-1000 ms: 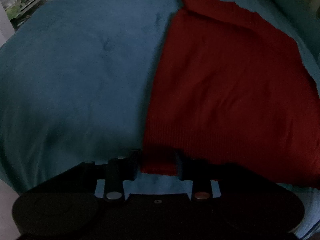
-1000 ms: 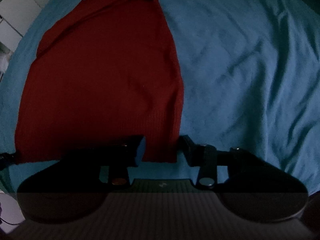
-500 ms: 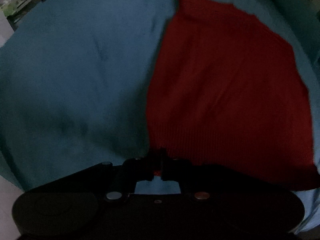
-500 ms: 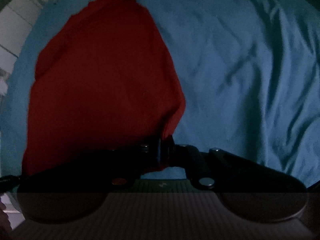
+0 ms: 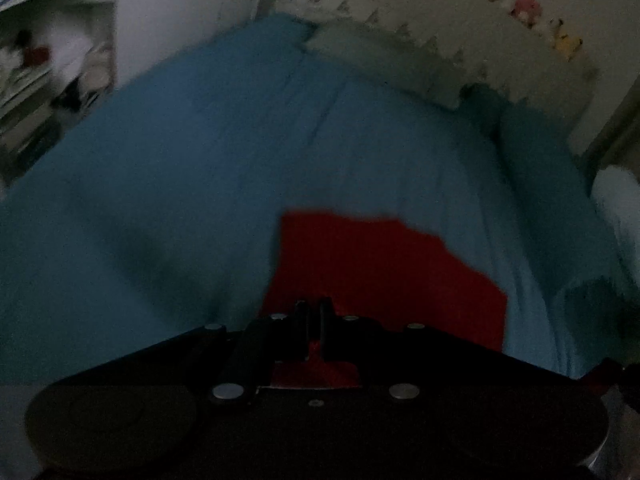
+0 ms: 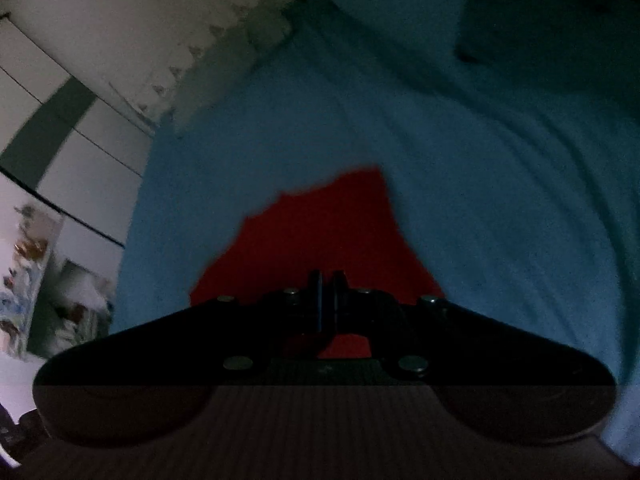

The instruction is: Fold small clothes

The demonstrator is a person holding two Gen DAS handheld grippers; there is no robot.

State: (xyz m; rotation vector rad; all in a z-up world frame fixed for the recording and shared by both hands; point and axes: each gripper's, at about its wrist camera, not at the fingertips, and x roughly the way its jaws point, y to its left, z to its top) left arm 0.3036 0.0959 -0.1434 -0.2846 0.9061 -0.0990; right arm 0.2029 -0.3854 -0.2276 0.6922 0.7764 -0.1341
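Observation:
A red knitted garment (image 5: 384, 264) lies on a blue blanket (image 5: 160, 200). My left gripper (image 5: 314, 308) is shut on the garment's near hem corner; red cloth shows between and under its jaws. In the right wrist view the same garment (image 6: 320, 232) stretches away from my right gripper (image 6: 327, 280), which is shut on the other near hem corner. Both grippers hold the hem lifted, and the far part of the garment rests on the blanket. The views are dim and blurred.
A pale green pillow with a toothed trim (image 5: 384, 56) lies at the head of the bed against a light wall. Shelves with clutter (image 5: 44, 80) stand at the left. White cabinet doors (image 6: 60, 128) are beyond the bed's left side.
Both grippers closed on the garment's near hem corners, then lifted and tilted up. The garment now looks much shorter, and the wall and pillow have come into view.

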